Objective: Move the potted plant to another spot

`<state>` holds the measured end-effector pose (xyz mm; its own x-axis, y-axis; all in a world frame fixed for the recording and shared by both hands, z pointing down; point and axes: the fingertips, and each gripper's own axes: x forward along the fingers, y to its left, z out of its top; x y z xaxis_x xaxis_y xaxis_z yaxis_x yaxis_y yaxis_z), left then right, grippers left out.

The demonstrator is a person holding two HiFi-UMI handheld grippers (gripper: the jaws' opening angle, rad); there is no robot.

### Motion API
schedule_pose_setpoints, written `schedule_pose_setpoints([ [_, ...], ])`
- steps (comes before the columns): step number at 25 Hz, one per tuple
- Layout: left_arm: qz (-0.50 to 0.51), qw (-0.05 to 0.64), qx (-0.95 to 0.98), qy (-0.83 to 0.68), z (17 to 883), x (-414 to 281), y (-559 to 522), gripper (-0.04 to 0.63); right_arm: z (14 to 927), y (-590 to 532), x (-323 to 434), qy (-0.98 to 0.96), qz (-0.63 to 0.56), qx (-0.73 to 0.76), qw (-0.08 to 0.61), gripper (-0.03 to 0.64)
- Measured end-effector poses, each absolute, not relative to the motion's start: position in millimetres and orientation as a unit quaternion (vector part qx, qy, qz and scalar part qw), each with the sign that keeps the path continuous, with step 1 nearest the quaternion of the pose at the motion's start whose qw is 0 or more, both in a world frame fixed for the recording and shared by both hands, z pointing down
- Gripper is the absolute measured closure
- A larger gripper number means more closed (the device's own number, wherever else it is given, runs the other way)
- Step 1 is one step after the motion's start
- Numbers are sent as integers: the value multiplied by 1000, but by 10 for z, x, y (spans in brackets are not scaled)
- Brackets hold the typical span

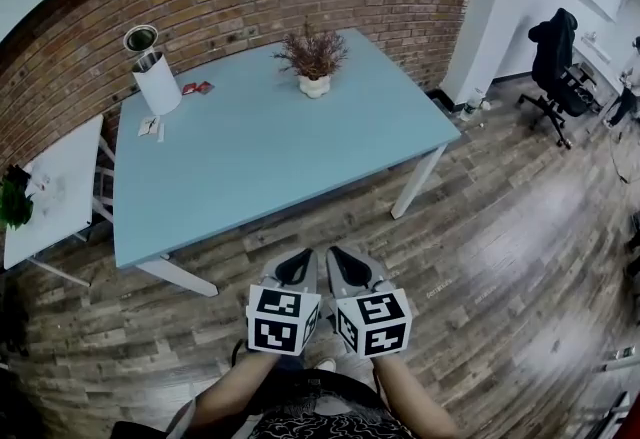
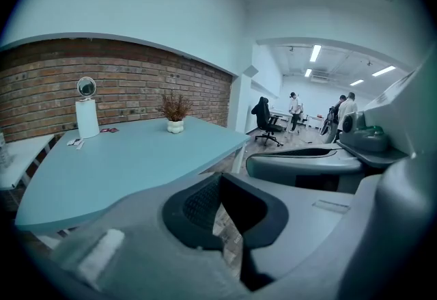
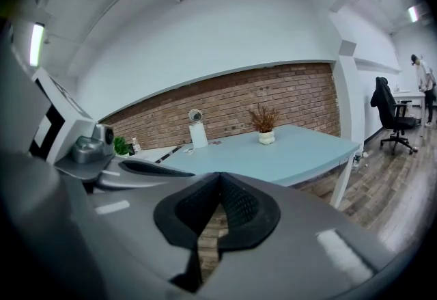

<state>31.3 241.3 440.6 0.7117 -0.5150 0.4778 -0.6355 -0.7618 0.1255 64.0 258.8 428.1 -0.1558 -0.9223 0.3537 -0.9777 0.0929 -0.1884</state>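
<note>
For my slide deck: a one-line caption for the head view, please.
Both shut, the left gripper and right gripper hover before the blue table; potted plant near its far edge.

Cool, even light falls from ceiling strip lights [image 2: 315, 53], bright enough everywhere. The wood floor [image 1: 500, 257] shows pale glare patches, and the blue table [image 1: 250, 167] casts a soft shadow beneath. Every view bows hard at its edges, and both gripper views go dark in the corners. The potted plant [image 1: 313, 59] looks fairly sharp.

Left gripper [image 2: 218, 181], jaws together, empty. Potted plant [image 2: 175, 114] upright near the blue table's [image 2: 123, 162] far edge. White cylinder [image 2: 87, 119], perhaps a dispenser, stands leftward.
</note>
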Motion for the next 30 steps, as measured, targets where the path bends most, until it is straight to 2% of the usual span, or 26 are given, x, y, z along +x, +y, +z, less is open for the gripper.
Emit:
schedule_pose_setpoints([
  [30, 232, 170, 915, -282, 4593, 772, 100, 603, 4463, 293, 1203, -702, 228, 669, 87, 617],
])
